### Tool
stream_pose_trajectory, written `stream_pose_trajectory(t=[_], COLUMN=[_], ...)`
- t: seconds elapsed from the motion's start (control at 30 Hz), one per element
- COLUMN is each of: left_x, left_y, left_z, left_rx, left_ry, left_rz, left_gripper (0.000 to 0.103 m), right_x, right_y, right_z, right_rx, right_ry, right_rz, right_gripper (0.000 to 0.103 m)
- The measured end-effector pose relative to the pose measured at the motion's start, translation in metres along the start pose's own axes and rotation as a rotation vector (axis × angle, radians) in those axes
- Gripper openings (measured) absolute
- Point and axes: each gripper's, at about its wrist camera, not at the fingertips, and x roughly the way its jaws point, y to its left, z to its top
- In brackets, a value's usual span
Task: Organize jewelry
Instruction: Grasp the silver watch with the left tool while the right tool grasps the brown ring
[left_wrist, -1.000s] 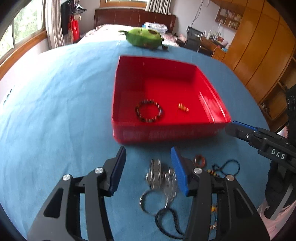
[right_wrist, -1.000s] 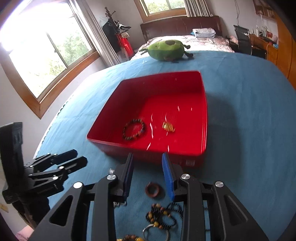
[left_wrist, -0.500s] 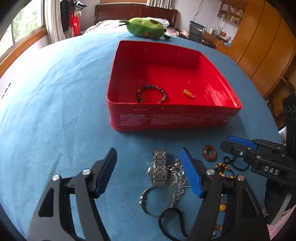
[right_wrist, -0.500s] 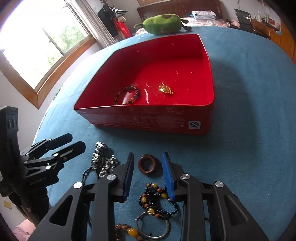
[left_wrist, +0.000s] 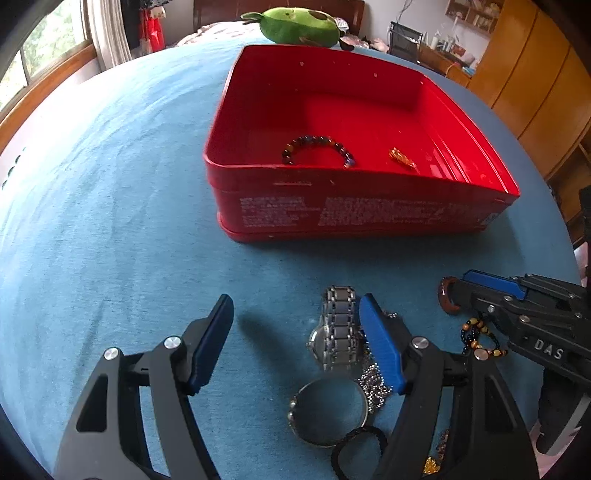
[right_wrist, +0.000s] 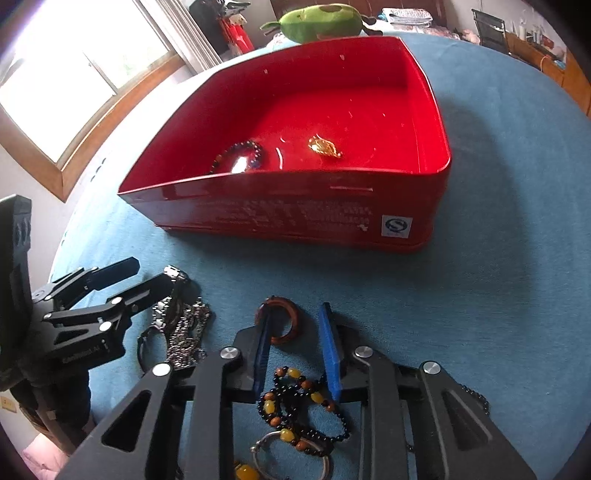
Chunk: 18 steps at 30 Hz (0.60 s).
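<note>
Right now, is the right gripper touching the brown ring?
Cannot tell. In the right wrist view the brown ring lies between the closing right gripper pads, one pad overlapping its edge; contact unclear.

A home bedroom: wooden headboard (left_wrist: 277, 5), green plush toy (left_wrist: 299, 27), wooden wardrobe (left_wrist: 535, 81).

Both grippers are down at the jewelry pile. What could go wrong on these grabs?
1. The right gripper is closing with one finger inside the brown ring; it may pinch just the edge and flick it away.
2. The watch lies against a tangled chain; the open left gripper could drag both.
</note>
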Motion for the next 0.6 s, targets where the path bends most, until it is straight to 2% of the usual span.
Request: stream_pose_trajectory(t=[0.23, 0.33, 0.6], left_x=[0.008, 0.008, 0.011], left_y=[-0.002, -0.004, -0.015], left_z=[0.003, 0.003, 0.001], left_rx=[0.002, 0.009, 0.05], left_ry=[0.004, 0.0, -0.001], left_rz=[-0.009, -0.007, -0.007], left_gripper=[0.066, 0.057, 0.038], right_x=[0.004, 0.005, 0.003], right_y=[0.008, 0.009, 0.01], right_z=[-0.001, -0.001, -0.001], right_rx=[-0.039, -0.045, -0.04], right_ry=[-0.018, -0.017, -0.021], right_rz=[-0.041, -0.03, -0.029], right_gripper=[0.021, 0.013, 0.01])
